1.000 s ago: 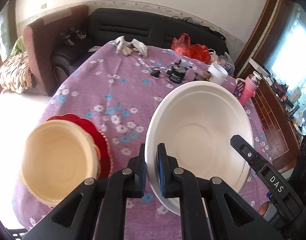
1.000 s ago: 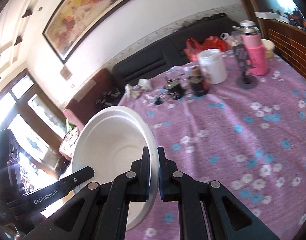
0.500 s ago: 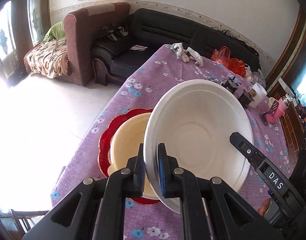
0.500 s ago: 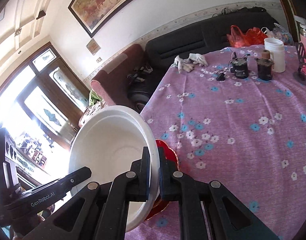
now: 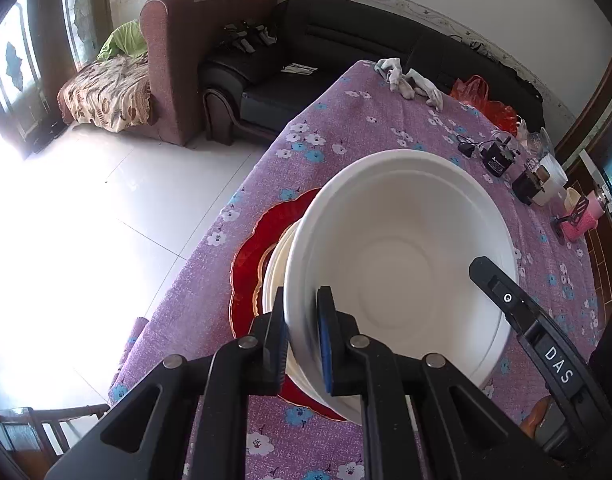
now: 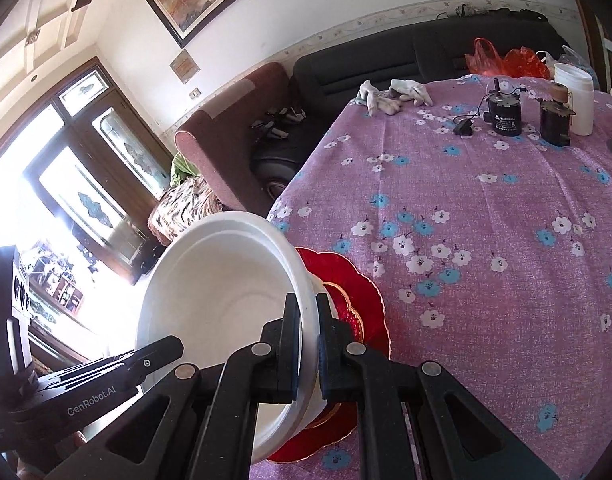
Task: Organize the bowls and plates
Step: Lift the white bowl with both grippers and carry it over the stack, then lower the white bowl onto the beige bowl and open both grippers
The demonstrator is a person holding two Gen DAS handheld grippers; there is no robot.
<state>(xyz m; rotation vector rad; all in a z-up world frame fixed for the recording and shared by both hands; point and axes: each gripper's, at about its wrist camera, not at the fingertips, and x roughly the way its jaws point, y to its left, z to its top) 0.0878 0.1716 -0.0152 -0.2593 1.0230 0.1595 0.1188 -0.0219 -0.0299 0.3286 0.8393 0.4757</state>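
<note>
A large white bowl [image 5: 401, 264] is held by both grippers, one on each side of its rim. My left gripper [image 5: 302, 336] is shut on its near rim. My right gripper [image 6: 307, 340] is shut on the opposite rim of the same bowl [image 6: 218, 292]. Under it lies a red scalloped plate [image 5: 262, 236] with a cream bowl [image 5: 278, 268] on it, mostly hidden. The white bowl sits in or just over the cream bowl; I cannot tell if they touch. The red plate [image 6: 345, 280] shows beside the bowl in the right wrist view.
The table has a purple flowered cloth [image 6: 485, 220], its left edge close to the plate. At the far end stand a white jar [image 6: 573, 100], black motors [image 6: 505, 112], white gloves [image 6: 389, 96], a red bag [image 6: 505, 62] and a pink bottle [image 5: 581, 216]. Sofas stand beyond.
Both grippers carried the white bowl left across the table and lowered it over the cream bowl on the red plate. The cream bowl is now mostly covered.
</note>
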